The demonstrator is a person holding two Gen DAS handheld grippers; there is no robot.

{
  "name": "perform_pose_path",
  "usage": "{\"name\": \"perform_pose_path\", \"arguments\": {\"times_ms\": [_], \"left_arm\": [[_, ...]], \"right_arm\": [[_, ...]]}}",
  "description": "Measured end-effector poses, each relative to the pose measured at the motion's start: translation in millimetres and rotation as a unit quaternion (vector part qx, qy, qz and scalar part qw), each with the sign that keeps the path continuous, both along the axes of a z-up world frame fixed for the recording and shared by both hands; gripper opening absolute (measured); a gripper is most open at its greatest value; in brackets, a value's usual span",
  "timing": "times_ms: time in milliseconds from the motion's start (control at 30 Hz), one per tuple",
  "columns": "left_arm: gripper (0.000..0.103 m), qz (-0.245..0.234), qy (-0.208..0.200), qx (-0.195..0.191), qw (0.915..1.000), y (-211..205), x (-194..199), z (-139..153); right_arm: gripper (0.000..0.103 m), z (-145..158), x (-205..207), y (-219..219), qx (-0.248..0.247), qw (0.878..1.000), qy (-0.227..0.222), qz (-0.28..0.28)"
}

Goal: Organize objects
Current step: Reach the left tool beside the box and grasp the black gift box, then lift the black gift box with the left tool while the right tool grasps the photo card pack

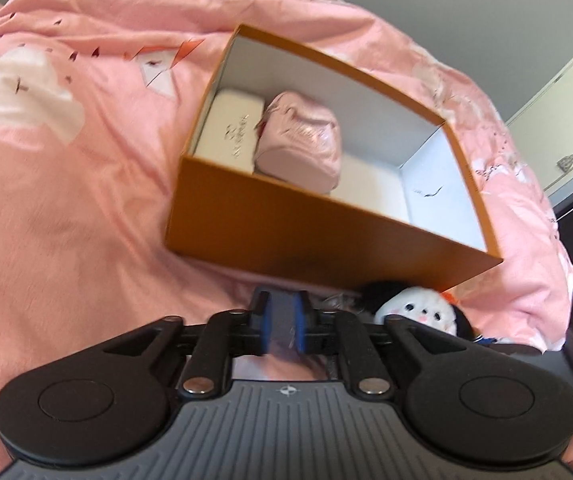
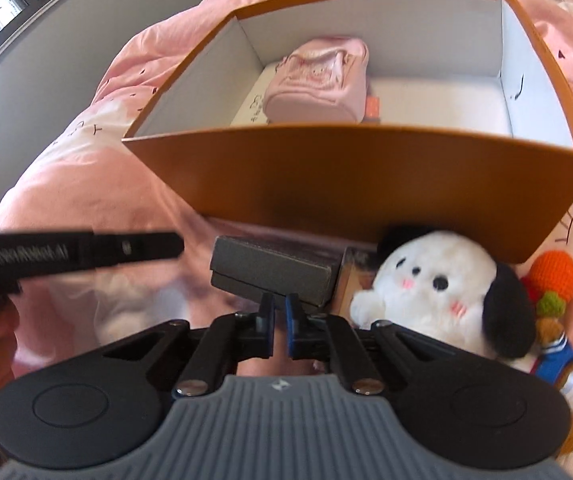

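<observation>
Two grippers hovering at the near side of an open orange box (image 2: 350, 176) sitting on a pink quilt (image 1: 66, 200).

Left gripper (image 1: 284, 326) is gripping a dark grey, flat-looking piece between its blue pads, jaws nearly closed on it; what the piece is cannot be told. Right gripper (image 2: 280, 326) is hanging just behind a grey case (image 2: 274, 270), fingers almost together with a thin gap showing, tips at the case's near edge, nothing clearly clamped. The case is lying on the quilt just beside the box's near wall. Inside the box, a white case (image 1: 232, 132) is lying at the left wall, with a pink pouch (image 1: 300, 144) touching its right side. Right of the grey case, a white plush dog (image 2: 438, 292) with black ears is sitting against the box's front wall, and an orange knitted toy (image 2: 556, 276) is lying just right of it.
</observation>
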State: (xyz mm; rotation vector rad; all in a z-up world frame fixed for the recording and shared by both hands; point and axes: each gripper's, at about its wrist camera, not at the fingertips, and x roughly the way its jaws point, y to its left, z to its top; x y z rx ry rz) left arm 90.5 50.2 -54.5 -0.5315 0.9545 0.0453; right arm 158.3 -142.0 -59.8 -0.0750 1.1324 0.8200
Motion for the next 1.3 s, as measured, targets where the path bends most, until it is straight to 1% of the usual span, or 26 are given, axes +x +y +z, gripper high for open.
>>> {"name": "perform_pose_path", "arguments": {"times_ms": [100, 167, 267, 333, 367, 433, 600, 700, 767, 833, 933, 1033, 1167, 1200, 1233, 1267, 1300], "left_arm": [[0.025, 0.0, 0.004, -0.005, 1.0, -2.6, 8.0, -3.9], [0.028, -0.001, 0.015, -0.007, 0.9999, -4.0, 12.5, -8.8], [0.028, -0.005, 0.042, -0.01, 0.999, -5.8, 16.6, -19.0], [0.028, -0.012, 0.057, -0.007, 0.9983, -7.2, 15.7, -24.3], [0.028, -0.015, 0.063, -0.005, 0.9979, -7.7, 14.7, -26.6], [0.028, -0.018, 0.071, -0.008, 0.9973, -7.1, 12.9, -29.8], [0.028, -0.016, 0.074, -0.019, 0.9969, -3.5, 11.1, -32.0], [0.036, -0.011, 0.081, -0.029, 0.9962, -0.3, 12.2, -34.5], [0.042, -0.007, 0.089, -0.044, 0.995, 2.5, 13.3, -37.8], [0.048, -0.005, 0.099, -0.06, 0.9933, 4.2, 15.5, -42.1], [0.054, -0.007, 0.111, -0.078, 0.9907, 4.5, 20.5, -48.4], [0.06, -0.007, 0.121, -0.092, 0.9884, 4.9, 28.0, -56.3], [0.065, -0.005, 0.135, -0.117, 0.984, 5.1, 38.3, -69.2], [0.066, -0.007, 0.137, -0.118, 0.9835, 4.5, 40.2, -71.3], [0.062, -0.008, 0.137, -0.12, 0.9832, 4.0, 41.4, -72.6], [0.061, -0.006, 0.137, -0.122, 0.983, 4.0, 41.5, -72.7], [0.059, -0.005, 0.135, -0.122, 0.9833, 4.2, 41.0, -71.6]], "right_arm": [[0.006, -0.5, -2.5, 0.2, -0.004, 1.0, 0.0, 0.004], [0.006, -1.2, -5.6, 2.1, -0.011, 1.0, 0.0, 0.013], [0.006, -3.6, -11.5, 5.7, -0.023, 0.999, 0.007, 0.031], [0.006, -2.6, -15.0, 5.4, -0.029, 0.999, 0.004, 0.036], [0.009, -0.8, -16.2, 4.6, -0.031, 0.999, 0.001, 0.038], [0.011, 6.0, -19.1, 1.1, -0.031, 0.999, -0.011, 0.039], [0.011, 24.8, -24.1, -6.5, -0.045, 0.997, -0.056, 0.034], [0.011, 28.8, -21.8, -9.3, -0.052, 0.996, -0.076, 0.018], [0.011, 28.3, -17.7, -8.7, -0.057, 0.995, -0.083, 0.011], [0.011, 25.1, -14.3, -6.1, -0.06, 0.995, -0.079, 0.013], [0.01, 19.4, -12.7, -1.3, -0.066, 0.994, -0.079, 0.022], [0.01, 13.3, -12.5, 1.8, -0.072, 0.994, -0.075, 0.032], [0.01, 4.9, -10.1, 3.0, -0.086, 0.993, -0.072, 0.034], [0.011, 2.3, -8.7, 2.3, -0.091, 0.993, -0.07, 0.032], [0.009, 0.0, -7.0, 1.1, -0.096, 0.993, -0.068, 0.028], [0.008, -1.9, -5.6, -0.3, -0.098, 0.993, -0.064, 0.026], [0.008, -3.0, -4.3, -1.9, -0.096, 0.993, -0.059, 0.023]]}}
